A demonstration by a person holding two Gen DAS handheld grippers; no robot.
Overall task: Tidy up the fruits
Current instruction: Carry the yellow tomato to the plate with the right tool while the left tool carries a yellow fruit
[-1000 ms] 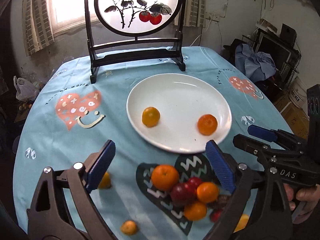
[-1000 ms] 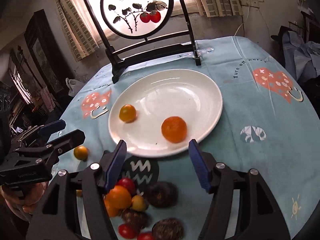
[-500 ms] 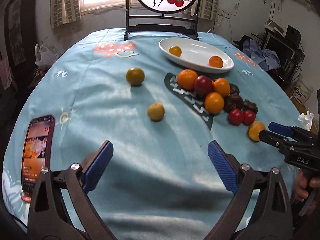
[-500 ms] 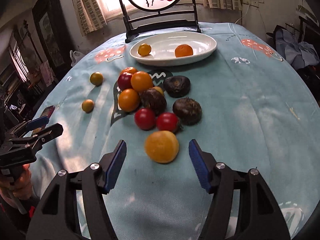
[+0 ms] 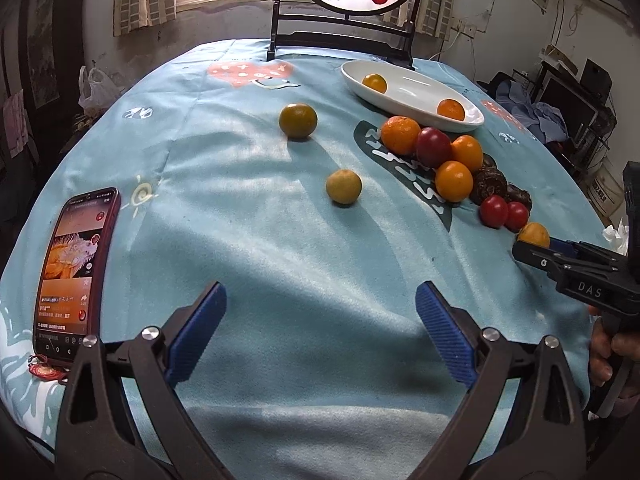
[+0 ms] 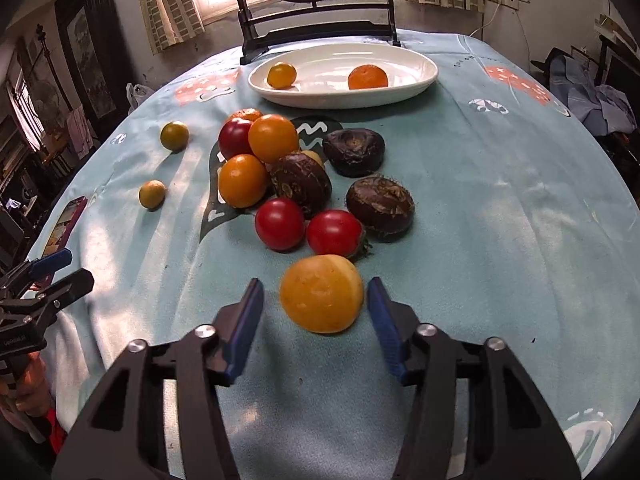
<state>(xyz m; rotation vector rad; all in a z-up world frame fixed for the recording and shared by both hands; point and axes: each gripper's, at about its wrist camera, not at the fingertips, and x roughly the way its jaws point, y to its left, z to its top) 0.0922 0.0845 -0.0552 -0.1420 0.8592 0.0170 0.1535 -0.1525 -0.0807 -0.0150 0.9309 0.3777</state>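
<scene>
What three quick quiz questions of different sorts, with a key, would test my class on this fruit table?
1. True or false: the right tool is already shut on the yellow fruit.
2. How many fruits lie on the white plate?
3. Which lies at the table's left edge? A) phone B) spoon C) cup

Key: 1 false, its pads stand either side with gaps; 2 two; 3 A.

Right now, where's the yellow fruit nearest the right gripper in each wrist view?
Left wrist: yellow fruit at far right, mid-height, at the tip of the right gripper, below the two red tomatoes.
Right wrist: bottom centre, between the right gripper's open blue pads, which sit apart from it.
Shared landmark: white plate holding two orange fruits, far side of the table.
</scene>
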